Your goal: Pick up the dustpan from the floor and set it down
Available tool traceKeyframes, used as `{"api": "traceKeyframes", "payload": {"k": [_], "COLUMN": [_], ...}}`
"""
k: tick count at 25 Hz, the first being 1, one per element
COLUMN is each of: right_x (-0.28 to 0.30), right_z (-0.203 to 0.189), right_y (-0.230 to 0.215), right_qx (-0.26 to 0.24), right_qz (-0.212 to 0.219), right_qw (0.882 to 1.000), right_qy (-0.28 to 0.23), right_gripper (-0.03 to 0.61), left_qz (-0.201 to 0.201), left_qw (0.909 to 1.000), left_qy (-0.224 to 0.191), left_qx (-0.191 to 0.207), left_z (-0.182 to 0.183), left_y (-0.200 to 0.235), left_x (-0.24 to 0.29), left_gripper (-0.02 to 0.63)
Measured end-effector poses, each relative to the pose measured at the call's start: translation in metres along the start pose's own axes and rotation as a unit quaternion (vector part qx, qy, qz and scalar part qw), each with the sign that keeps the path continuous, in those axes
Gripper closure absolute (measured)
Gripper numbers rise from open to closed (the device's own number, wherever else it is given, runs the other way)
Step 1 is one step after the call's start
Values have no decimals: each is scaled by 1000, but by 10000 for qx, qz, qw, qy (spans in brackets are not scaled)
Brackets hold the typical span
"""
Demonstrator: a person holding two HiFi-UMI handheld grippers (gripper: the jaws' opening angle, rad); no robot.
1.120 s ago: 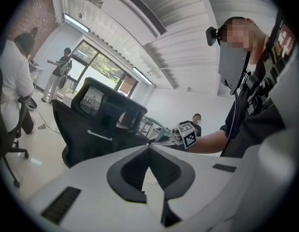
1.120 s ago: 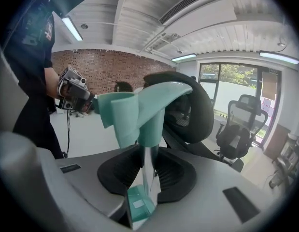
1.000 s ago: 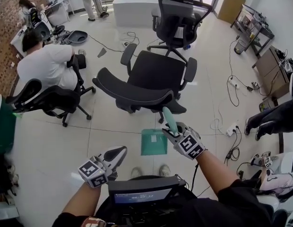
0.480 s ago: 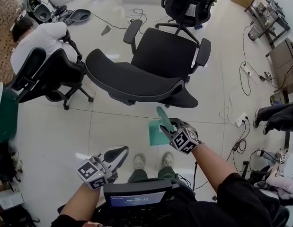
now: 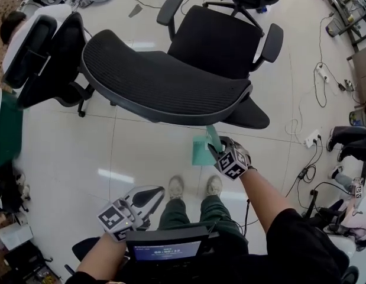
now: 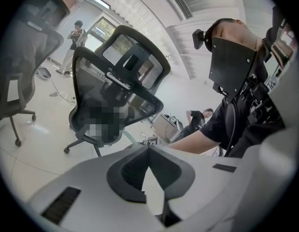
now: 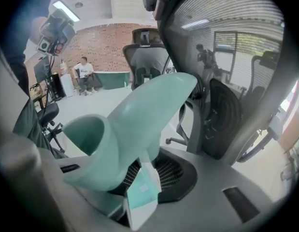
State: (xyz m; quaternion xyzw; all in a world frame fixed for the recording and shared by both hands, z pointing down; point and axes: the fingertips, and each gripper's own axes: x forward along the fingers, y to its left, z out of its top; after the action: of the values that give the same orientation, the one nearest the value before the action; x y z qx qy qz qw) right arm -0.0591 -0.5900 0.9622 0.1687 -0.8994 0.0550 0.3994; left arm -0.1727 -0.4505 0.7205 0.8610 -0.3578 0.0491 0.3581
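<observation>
— What does your head view give you?
— The black chair (image 5: 171,81), and under its seat edge the dustpan (image 5: 200,152), ahead of your shoes (image 5: 214,185).
— And your gripper views?
— Your right gripper (image 7: 144,170) clamps the handle (image 7: 135,115); your left gripper (image 6: 148,151) is closed, empty.

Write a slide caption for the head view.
Right tongs hold the green dustpan by its handle beside a black office chair; left tongs empty.

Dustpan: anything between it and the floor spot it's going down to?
Nothing visible. The right gripper holds the dustpan by its handle over bare floor, ahead of the person's shoes. The office chair seat overhangs it from above, not beneath.
</observation>
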Motion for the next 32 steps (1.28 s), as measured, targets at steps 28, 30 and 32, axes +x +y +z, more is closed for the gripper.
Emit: {"api": "traceKeyframes", "payload": {"k": [28, 30, 32], "right_x": [72, 65, 58], "right_z": [-85, -86, -87], "right_y": [-48, -51, -53], "right_qx": [1241, 1275, 1296], "right_qz": [-794, -838, -888], "right_qw": [9885, 9876, 9867], "right_qy": [340, 375, 418], "right_gripper": [406, 398, 387], "left_qz": [179, 171, 160], "left_qw": [9992, 9993, 9994], "left_qy": [245, 234, 218], "left_qx": [-240, -222, -200], "left_z": [-60, -58, -53], "left_y": [25, 22, 20], "left_x": [6, 5, 3], "left_gripper": [606, 606, 606]}}
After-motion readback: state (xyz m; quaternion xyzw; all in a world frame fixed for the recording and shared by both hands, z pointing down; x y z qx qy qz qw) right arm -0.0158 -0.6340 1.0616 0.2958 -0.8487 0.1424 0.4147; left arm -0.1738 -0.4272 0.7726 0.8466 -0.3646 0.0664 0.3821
